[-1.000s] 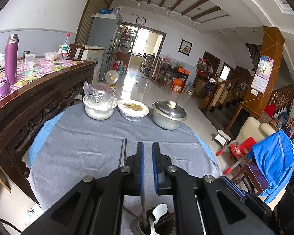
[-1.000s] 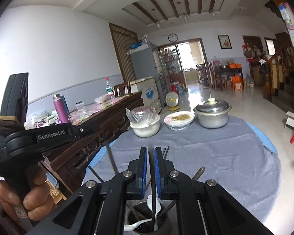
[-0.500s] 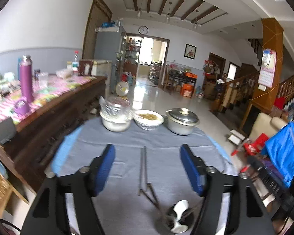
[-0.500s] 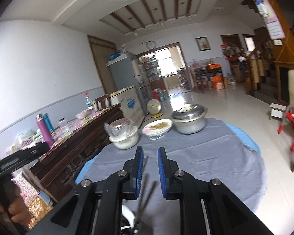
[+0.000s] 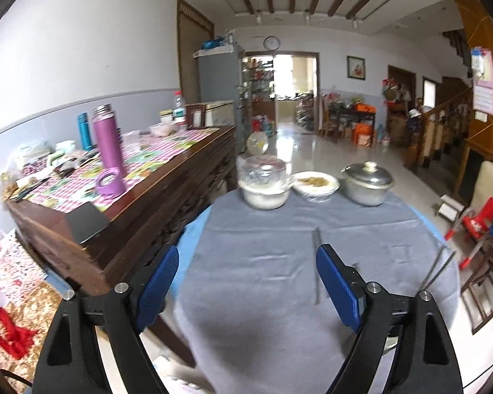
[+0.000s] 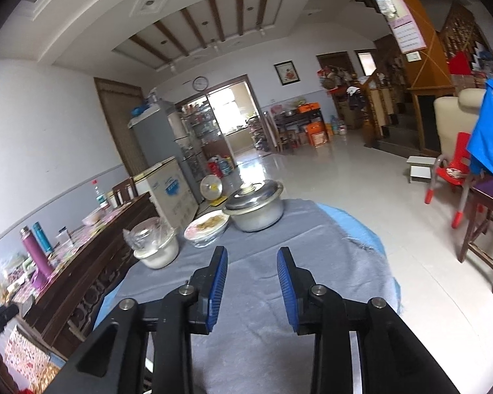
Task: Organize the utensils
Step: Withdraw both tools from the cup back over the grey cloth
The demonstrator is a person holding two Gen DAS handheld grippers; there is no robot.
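Note:
In the left wrist view my left gripper (image 5: 248, 282) hangs over the grey tablecloth (image 5: 263, 262); its jaws are opening wide with nothing between the blue pads. A pair of metal chopsticks (image 5: 316, 252) lies on the cloth, partly behind the right finger. A second pair of chopsticks (image 5: 438, 269) slants up at the right edge. The right wrist view shows my right gripper (image 6: 253, 279) above the same cloth (image 6: 312, 236), jaws opening and empty. The utensil cup is out of sight in both views.
At the table's far edge stand a lidded metal pot (image 5: 367, 185), a bowl of food (image 5: 316, 185) and a plastic-covered white bowl (image 5: 263, 187). A cluttered wooden sideboard (image 5: 148, 190) runs along the left. Chairs (image 6: 450, 170) stand on the right.
Both grippers were shut on utensils over a metal cup; they have let go and opened. Both views have swung away from the cup, which is no longer seen.

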